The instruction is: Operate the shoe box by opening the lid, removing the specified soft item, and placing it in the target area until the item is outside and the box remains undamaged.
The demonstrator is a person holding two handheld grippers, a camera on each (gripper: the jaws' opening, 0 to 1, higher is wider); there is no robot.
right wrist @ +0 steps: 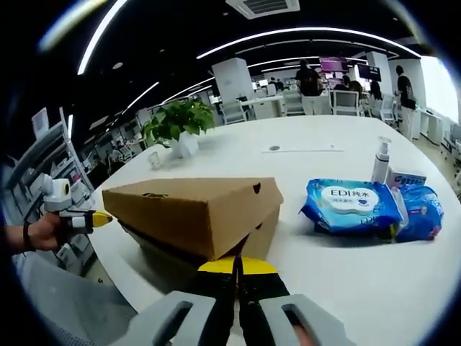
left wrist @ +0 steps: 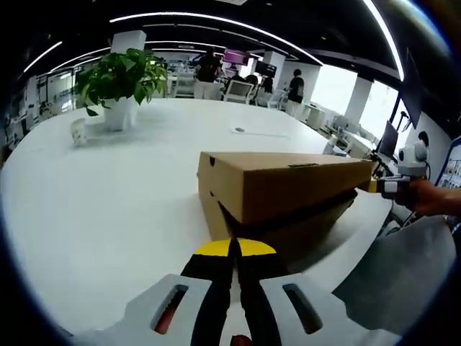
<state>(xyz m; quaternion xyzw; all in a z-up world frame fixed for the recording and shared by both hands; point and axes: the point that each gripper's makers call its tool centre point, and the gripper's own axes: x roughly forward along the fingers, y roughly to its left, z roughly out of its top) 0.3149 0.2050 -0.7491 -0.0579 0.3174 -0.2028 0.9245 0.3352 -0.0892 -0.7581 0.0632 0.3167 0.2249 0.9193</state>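
Shoe box (left wrist: 284, 194) sits on the white table (left wrist: 108, 202), lid (right wrist: 194, 200) raised ajar; contents hidden, seemingly still inside. Left gripper (left wrist: 232, 249) and right gripper (right wrist: 235, 265), jaws together, sit at opposite box ends.

Shoe box (right wrist: 194, 209) left of wipes (right wrist: 349, 205)

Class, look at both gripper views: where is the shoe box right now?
The shoe box lies on the white table just beyond the right gripper, left of the blue wipes packs. In the left gripper view it sits beyond the left gripper.
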